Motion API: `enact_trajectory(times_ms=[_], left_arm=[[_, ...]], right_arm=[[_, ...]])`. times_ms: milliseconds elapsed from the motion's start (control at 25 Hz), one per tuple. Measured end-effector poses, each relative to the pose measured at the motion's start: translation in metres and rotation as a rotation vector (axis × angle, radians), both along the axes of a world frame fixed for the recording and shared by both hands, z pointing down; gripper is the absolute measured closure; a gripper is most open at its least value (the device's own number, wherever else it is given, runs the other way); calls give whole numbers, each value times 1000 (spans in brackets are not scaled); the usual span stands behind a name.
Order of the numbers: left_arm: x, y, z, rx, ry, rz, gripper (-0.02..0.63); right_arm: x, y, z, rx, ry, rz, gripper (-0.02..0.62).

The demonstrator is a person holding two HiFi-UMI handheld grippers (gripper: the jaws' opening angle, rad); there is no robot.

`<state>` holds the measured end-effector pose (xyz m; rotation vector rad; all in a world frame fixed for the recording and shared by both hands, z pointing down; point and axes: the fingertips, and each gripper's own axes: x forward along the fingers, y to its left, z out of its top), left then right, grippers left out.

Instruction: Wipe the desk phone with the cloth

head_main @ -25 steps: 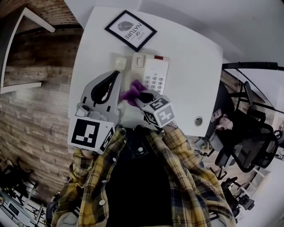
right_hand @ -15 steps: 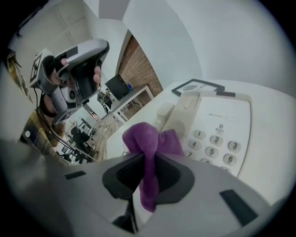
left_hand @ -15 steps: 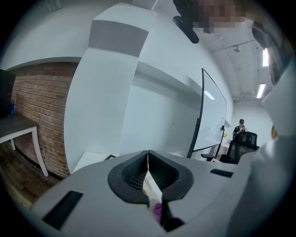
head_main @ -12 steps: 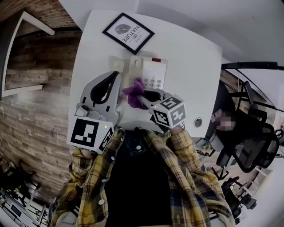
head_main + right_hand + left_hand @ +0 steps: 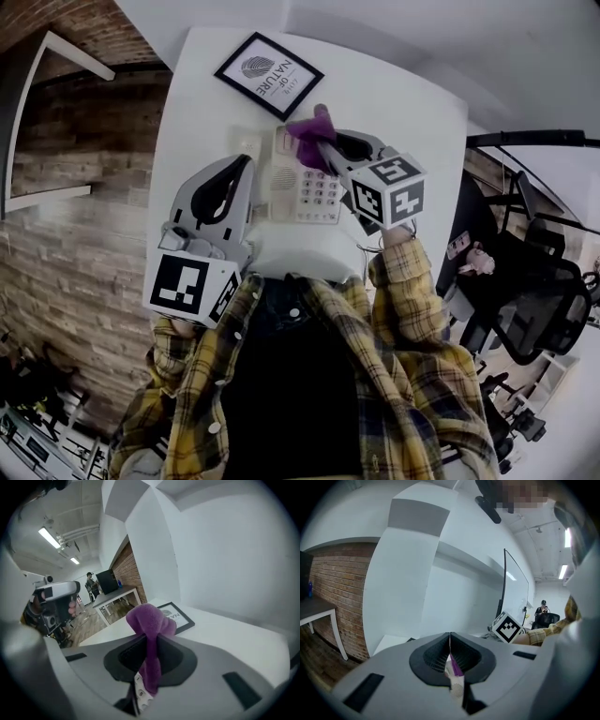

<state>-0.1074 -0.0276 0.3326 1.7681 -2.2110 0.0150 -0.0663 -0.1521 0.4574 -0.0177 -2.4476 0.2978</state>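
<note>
The white desk phone (image 5: pixel 302 185) lies on the white desk (image 5: pixel 412 112) in the head view, keypad showing. My right gripper (image 5: pixel 325 145) is over the phone's far end, shut on the purple cloth (image 5: pixel 310 129), which bunches out past its tips. In the right gripper view the cloth (image 5: pixel 150 620) is pinched between the jaws and hangs down behind them. My left gripper (image 5: pixel 245 165) hovers just left of the phone, jaws shut with nothing held. The left gripper view shows its jaws meeting in a thin line (image 5: pixel 449 644).
A black-framed picture (image 5: pixel 269 74) lies at the desk's far edge, also in the right gripper view (image 5: pixel 180 616). A small cream box (image 5: pixel 248 142) sits left of the phone. Brick wall at left, office chairs (image 5: pixel 530 291) off the desk's right side.
My right gripper has carried the cloth from the phone's near left part across to its far end, uncovering the keypad. The left gripper has stayed put.
</note>
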Motion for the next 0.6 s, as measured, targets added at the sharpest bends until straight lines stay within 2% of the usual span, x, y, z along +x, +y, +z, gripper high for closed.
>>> enact_trajectory(times_ms=[320,600], left_arm=[[-9,3,2,-6,7,-24,591],[-6,-2,5,-12,18,-6,591]], right_arm=[[-12,-21,46,176,124,-13,532],[-13,-17,51,172,160,-52,534]])
